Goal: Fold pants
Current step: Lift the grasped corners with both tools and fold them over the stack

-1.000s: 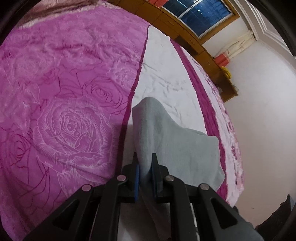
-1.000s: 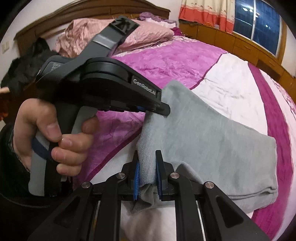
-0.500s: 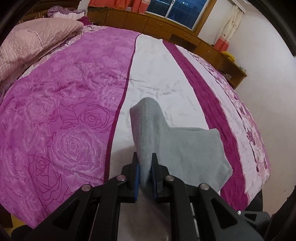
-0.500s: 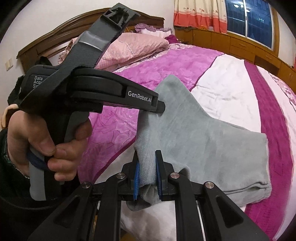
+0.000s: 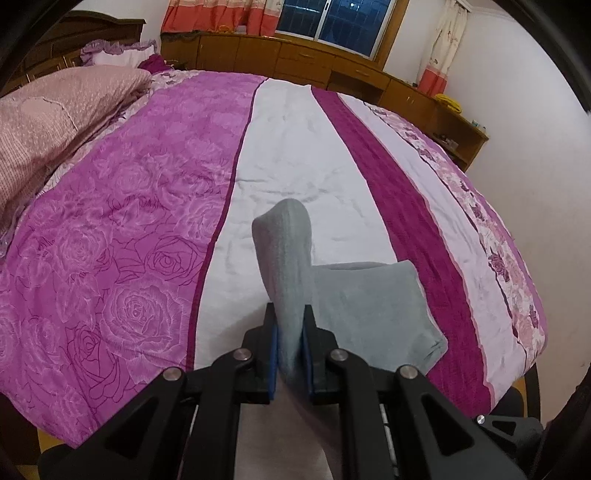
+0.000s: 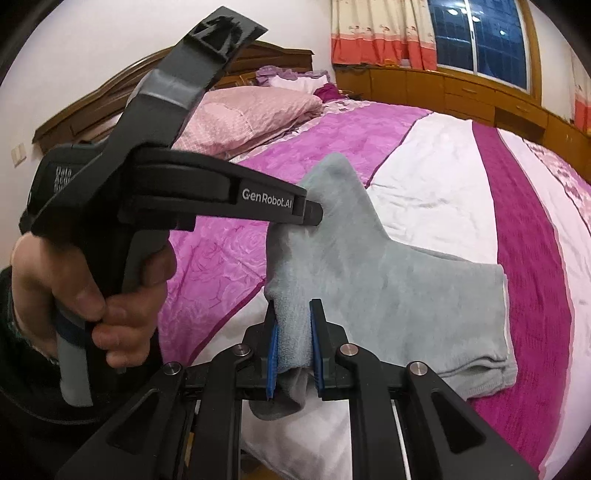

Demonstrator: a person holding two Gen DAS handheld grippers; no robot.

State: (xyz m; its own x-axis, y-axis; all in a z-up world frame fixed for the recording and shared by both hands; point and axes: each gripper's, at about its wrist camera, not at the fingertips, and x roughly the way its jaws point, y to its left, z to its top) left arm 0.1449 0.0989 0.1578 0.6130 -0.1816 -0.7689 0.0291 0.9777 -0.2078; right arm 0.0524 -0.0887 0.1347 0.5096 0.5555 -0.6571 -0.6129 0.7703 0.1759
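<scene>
Wide across both views we see a bed (image 5: 288,155) under a spread banded in rose-patterned magenta, white and deep purple, with a flowered pale strip along its far side. At the head end lie a pink quilt (image 5: 62,110) and a frilled purple pillow (image 5: 110,53), backed by a dark wooden headboard (image 6: 110,107). Low wooden cabinets (image 5: 295,62) run under a dark window (image 5: 340,22) hung with orange-and-cream curtains (image 6: 380,33), and they turn the corner beside a plain white wall. Nothing lies on the white band beyond the garment, so that stretch of bed is open; the bed's right edge drops off near the wall. We hold the grey pants (image 6: 388,280) on the white band, near the foot edge of the bed: soft, fleecy cloth, folded into a stubby shape, its far part resting flat on the spread with a stitched hem (image 6: 476,380) at the lower right. Our left claw (image 5: 290,350) is clamped on a raised peak of the cloth, which stands up between the blue pads. Our right claw (image 6: 293,354) pinches another bunched edge, a tail of cloth hanging below it. In the right wrist view our left hand (image 6: 74,288) wraps the grip of its tool, whose tip touches the lifted fold.
</scene>
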